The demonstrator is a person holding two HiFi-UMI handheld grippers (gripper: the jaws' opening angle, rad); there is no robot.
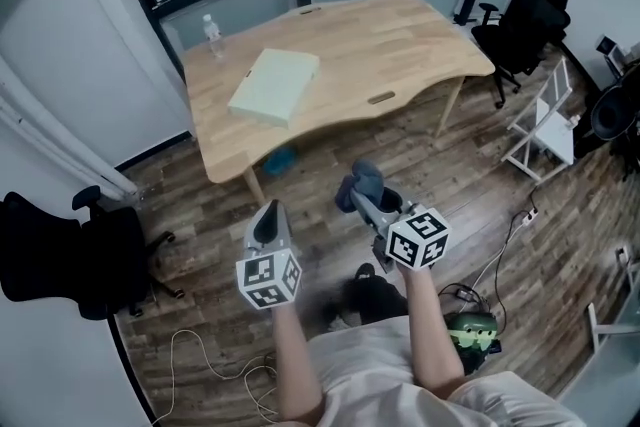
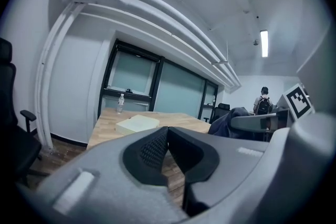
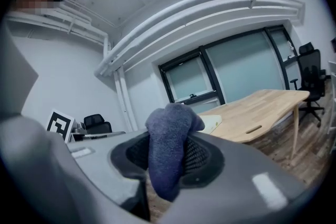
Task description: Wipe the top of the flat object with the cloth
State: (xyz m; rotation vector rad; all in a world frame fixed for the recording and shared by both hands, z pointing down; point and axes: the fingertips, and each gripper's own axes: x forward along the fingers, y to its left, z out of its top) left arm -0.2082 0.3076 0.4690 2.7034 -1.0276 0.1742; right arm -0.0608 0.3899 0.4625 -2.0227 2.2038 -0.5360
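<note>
A pale flat slab (image 1: pixel 274 86) lies on the wooden table (image 1: pixel 400 45), toward its left end; it also shows as the slab (image 2: pixel 137 124) and the slab (image 3: pixel 212 123). My right gripper (image 1: pixel 357 194) is shut on a blue-grey cloth (image 1: pixel 362 182), well short of the table's near edge, over the floor. The cloth (image 3: pixel 168 149) bulges up between the jaws of the right gripper (image 3: pixel 169 157). My left gripper (image 1: pixel 267 221) hangs beside it, lower left; the left gripper (image 2: pixel 167 148) is shut with nothing in it.
A clear water bottle (image 1: pixel 212 34) stands at the table's far left corner. Something blue (image 1: pixel 280 160) lies on the floor under the table. Black office chairs (image 1: pixel 520 30) stand at the right and at the left (image 1: pixel 75 255). A white rack (image 1: pixel 545 130) and cables (image 1: pixel 200 355) are on the wood floor.
</note>
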